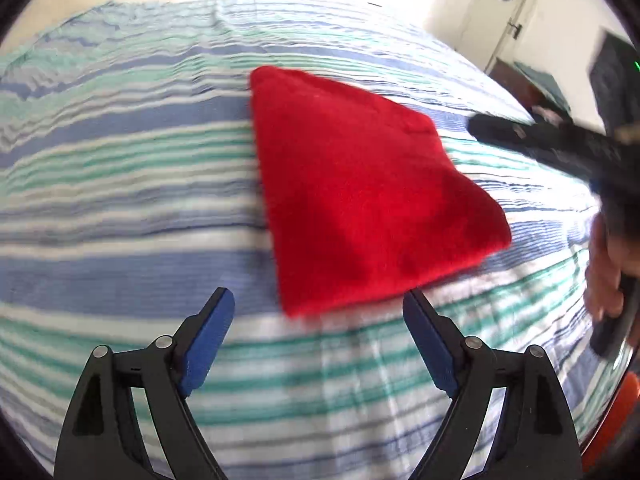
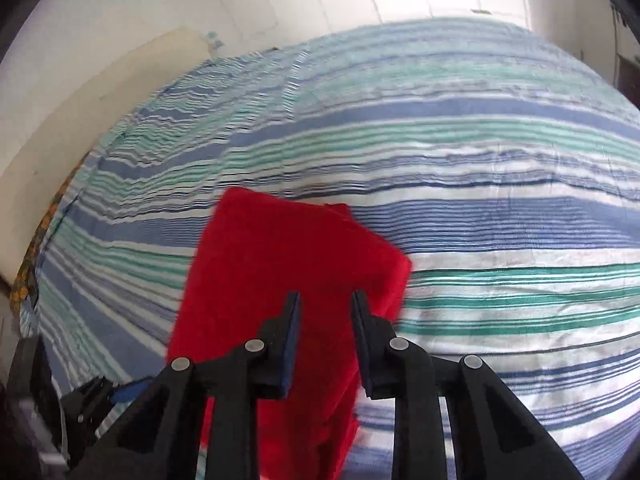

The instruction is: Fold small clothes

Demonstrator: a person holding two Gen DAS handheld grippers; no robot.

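We hovered over the folded red cloth (image 1: 360, 192) at twelve o'clock, left gripper (image 1: 318, 344) wide and empty, right gripper (image 2: 325, 336) narrowly parted, gripping nothing; next probably setting it aside.

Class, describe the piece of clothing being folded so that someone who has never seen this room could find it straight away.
Start with the bed, covered by a sheet striped in blue, green and white. Near its middle lies one folded red cloth, flat and roughly four-sided, with a fuzzy surface. It is the only solid red thing on the stripes, and nothing else rests on the sheet beside it.
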